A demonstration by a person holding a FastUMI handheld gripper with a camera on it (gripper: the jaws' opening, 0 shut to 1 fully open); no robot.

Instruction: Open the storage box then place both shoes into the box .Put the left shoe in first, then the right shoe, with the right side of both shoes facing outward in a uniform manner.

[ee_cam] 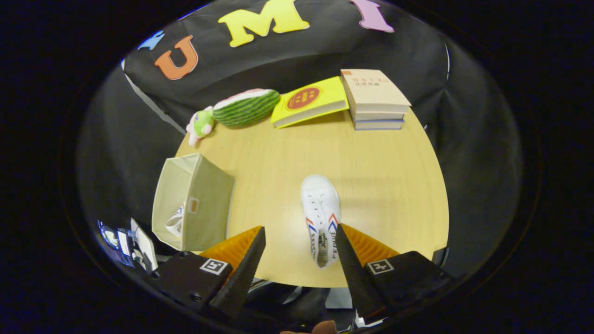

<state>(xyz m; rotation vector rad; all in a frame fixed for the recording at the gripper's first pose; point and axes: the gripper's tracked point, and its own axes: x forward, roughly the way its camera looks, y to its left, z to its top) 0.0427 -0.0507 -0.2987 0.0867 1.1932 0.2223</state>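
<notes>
The gripper (300,236) hangs above the near edge of the table (380,185) with its fingers spread wide and nothing between the pads. The open box (192,208) stands at the table's near left corner, and 1 shoe already lies inside it (175,222), low against the near wall. The other shoe (321,218) rests flat on the table between the fingers, closer to the right one, toe pointing away and heel toward the near edge — not yet touched.

Judging by this, the left shoe is in and the right shoe is the step in hand. To do it well, the operator should drop the fingers straight down so they straddle the shoe across its width near the laces or heel, where the canvas gives a firm hold, and close only once both pads are level with its sides. The lift should clear the box's rim before moving left. Its side should be turned to match the first shoe — how that 1 faces cannot be told from here.

Far back lie a plush watermelon (246,106), a yellow book (310,101) and a stack of books (375,99), well clear of the work.
</notes>
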